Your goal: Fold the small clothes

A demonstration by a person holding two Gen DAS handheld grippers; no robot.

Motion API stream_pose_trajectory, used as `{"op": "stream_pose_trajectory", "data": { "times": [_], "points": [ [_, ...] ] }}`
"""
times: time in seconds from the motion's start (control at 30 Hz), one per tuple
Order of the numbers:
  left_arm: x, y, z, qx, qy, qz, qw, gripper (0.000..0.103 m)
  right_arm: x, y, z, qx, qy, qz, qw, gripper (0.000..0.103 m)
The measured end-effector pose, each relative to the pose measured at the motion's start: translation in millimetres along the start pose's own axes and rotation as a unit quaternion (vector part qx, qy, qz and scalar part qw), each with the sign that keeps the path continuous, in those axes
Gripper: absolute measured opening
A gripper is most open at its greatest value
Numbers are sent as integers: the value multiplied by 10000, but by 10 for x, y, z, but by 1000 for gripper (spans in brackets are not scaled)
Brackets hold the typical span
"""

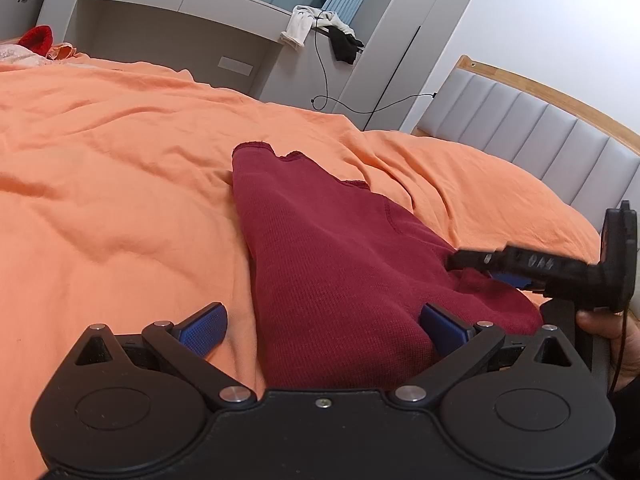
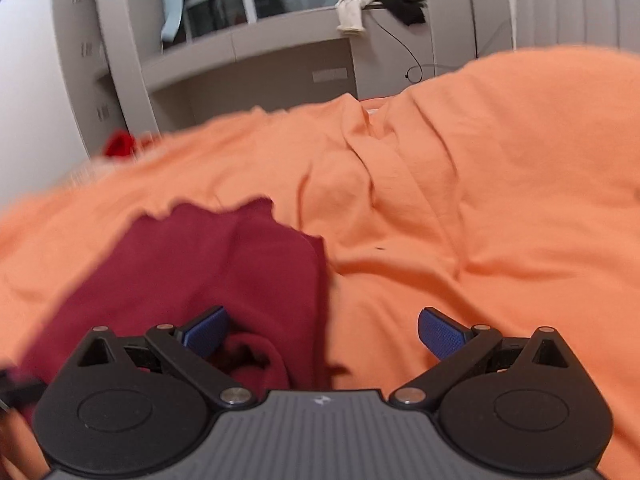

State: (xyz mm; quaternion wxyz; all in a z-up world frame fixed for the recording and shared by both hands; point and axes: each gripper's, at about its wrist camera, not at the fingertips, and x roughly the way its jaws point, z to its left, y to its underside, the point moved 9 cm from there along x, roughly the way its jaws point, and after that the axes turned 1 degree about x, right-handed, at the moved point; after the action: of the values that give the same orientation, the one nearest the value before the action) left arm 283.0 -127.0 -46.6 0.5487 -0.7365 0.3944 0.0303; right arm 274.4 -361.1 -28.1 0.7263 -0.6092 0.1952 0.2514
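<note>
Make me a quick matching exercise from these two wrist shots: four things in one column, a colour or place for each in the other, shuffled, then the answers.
Things:
1. small garment
2. bedsheet
3. headboard
4. white cloth

Descriptions:
A. orange, wrinkled
B. grey padded panels, wooden trim
C. hanging off the shelf edge
D. dark red, lying between the open left gripper fingers

Pairs: 1-D, 2-A, 3-B, 4-C

We're looking across an orange sheet (image 1: 120, 140), rumpled and creased over the whole bed. At its far left edge sits a red heap (image 1: 37, 38). Behind it we see a grey shelf unit (image 1: 168, 20); white cloth (image 1: 298, 26) and black cloth (image 1: 346, 46) hang from its ledge, touching. A black cable (image 1: 324, 88) dangles below them. A padded grey headboard (image 1: 532, 136) stands to the right.
</note>
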Motion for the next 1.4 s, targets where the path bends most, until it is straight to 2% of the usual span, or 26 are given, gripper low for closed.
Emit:
{"op": "stream_pose_trajectory", "data": {
  "times": [0.1,0.2,0.3,0.43,0.67,0.87,1.07,1.27,1.4],
  "points": [
    [-1,-2,4,14,13,16,10000,102,-62,112,30,-561,39,48,9984,103],
    [3,0,-6,57,9,24,10000,103,-135,183,-1,-756,-52,84,9971,103],
    [10,-5,-16,69,-19,16,10000,103,-236,165,-73,-565,-256,-3,9981,103],
    [9,1,-26,39,-50,11,10000,103,-299,47,-142,-101,-472,-346,9982,103],
    [-8,8,-33,32,-58,22,10000,103,-133,-26,-187,426,-358,-446,9975,103],
    [-9,7,-28,25,-57,23,10000,103,-20,-27,-197,631,-460,-495,9957,103],
    [-8,8,-31,31,-56,26,10000,103,54,14,-133,531,-474,-506,9962,102],
    [-8,10,-32,28,-48,25,10000,103,80,-4,-82,697,-672,-589,9936,90],
    [-7,13,-29,22,-44,14,10000,103,121,-73,26,644,-708,-687,9930,77]
  ]
}}
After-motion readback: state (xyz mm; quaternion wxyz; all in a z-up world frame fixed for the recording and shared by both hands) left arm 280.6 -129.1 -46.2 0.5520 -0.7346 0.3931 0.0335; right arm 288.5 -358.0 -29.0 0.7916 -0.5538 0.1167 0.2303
